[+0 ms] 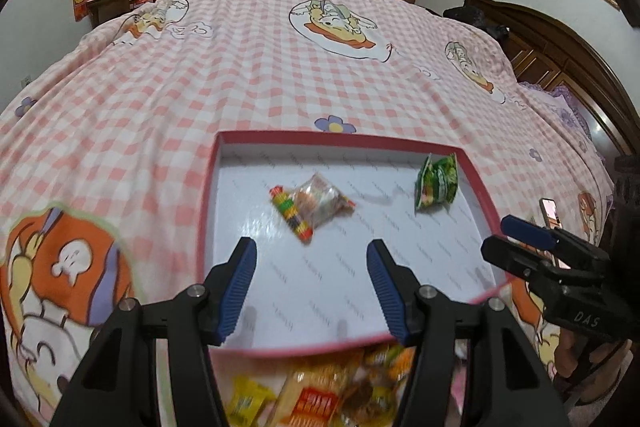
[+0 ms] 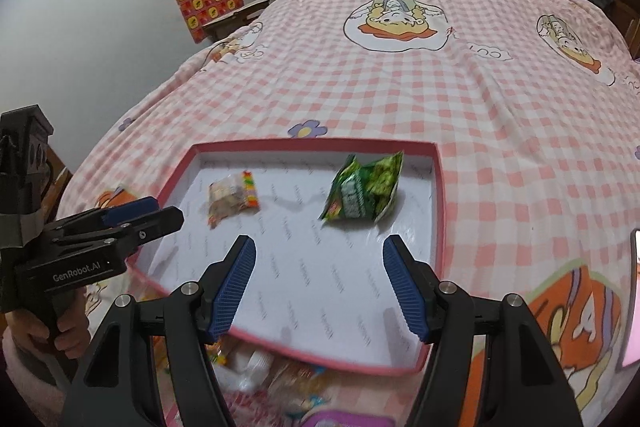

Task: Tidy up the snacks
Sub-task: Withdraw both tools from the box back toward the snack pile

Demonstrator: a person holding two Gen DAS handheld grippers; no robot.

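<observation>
Both tongs are wide open with nothing in them. The left gripper [image 1: 310, 283] hovers over the near part of the pink tray [image 1: 208, 195], and the loose snack pile [image 1: 320, 391] sits right underneath and behind its fingers, closer to it than to the right gripper [image 2: 318, 283]. Ahead in the tray lie the clear candy bag [image 1: 310, 205], long axis slanting, and the green packet [image 2: 362, 193].

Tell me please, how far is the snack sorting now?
Done: two snacks lie apart inside the shallow pink-rimmed white box: a clear packet with a rainbow-striped edge and a crinkled green foil bag. In hand: nothing; the left tongs and right tongs both stand open and empty over the box. Left: a pile of yellow and orange wrapped snacks waits on the bed before the box.
</observation>
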